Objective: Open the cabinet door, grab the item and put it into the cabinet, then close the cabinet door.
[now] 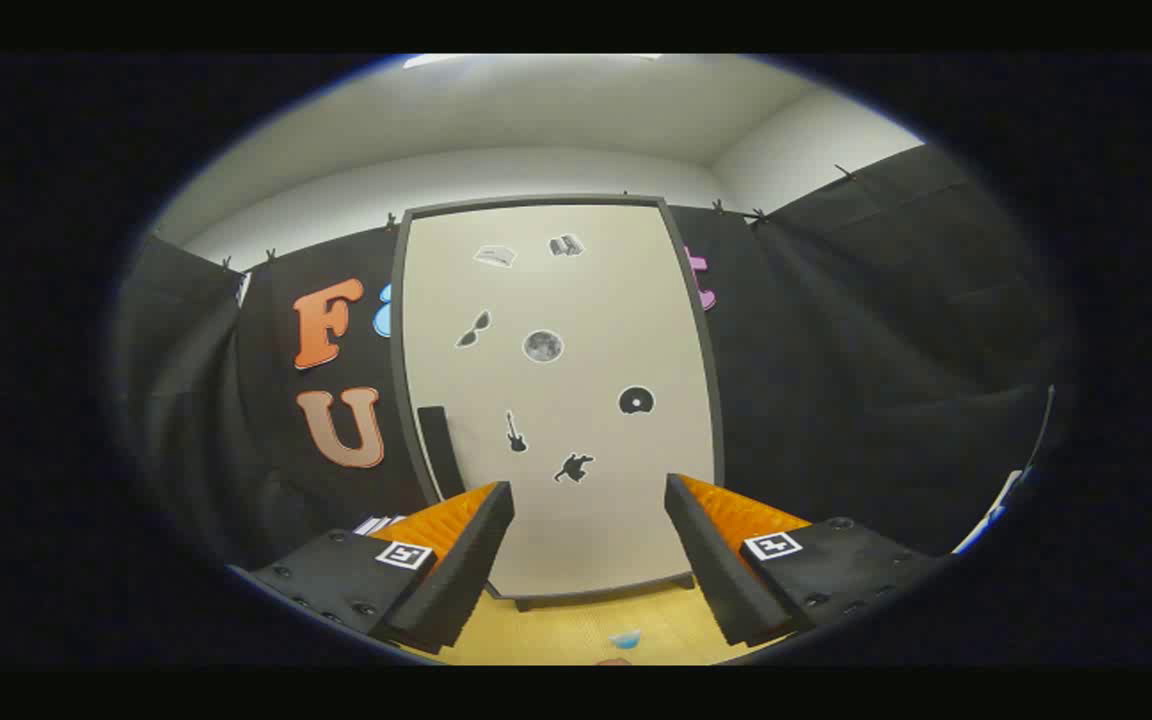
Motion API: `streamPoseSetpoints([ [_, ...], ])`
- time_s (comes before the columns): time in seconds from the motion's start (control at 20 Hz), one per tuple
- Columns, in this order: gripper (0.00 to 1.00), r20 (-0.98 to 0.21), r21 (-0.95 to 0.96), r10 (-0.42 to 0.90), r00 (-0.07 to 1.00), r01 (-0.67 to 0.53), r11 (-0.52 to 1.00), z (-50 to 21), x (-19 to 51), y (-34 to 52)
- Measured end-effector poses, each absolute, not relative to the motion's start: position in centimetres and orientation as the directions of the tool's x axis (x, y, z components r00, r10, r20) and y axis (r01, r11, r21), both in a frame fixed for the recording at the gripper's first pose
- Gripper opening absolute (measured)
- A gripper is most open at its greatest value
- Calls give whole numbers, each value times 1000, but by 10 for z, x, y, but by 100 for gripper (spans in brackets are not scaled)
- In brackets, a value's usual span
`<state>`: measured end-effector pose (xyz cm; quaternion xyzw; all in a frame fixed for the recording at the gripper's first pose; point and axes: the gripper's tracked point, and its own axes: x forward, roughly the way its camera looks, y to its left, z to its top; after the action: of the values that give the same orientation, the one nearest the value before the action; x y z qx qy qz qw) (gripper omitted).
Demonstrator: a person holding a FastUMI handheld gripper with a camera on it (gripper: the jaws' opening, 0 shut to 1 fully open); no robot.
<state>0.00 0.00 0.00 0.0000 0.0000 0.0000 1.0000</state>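
The gripper point(588, 560) hangs with its two fingers spread wide apart and nothing between them, pointing straight at the tall cream-white cabinet with a dark grey frame point(556, 400). Nearest, on the pale yellow wooden tabletop point(556, 635) in front of the cabinet and just ahead of the fingertips, lies a small light-blue item point(626, 637), too small to tell its exact shape; it sits well short of the cabinet's foot and touches neither finger. Beyond it the cabinet stands upright on the tabletop, its cream door shut flat within the frame, so what the cabinet holds cannot be seen. The door front bears several small black-and-grey stickers point(543, 346) scattered over it. A narrow black upright handle point(439, 450) sits on the cabinet's left edge, low down. Left of the cabinet's foot, behind the left finger, a small stack of white papers point(379, 523) peeks out.
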Motion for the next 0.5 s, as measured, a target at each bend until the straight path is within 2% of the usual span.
streamPoseSetpoints([
  [0.5, 98, -11, -22, -8, 1000, 8, 1000, -4, -1, 12],
])
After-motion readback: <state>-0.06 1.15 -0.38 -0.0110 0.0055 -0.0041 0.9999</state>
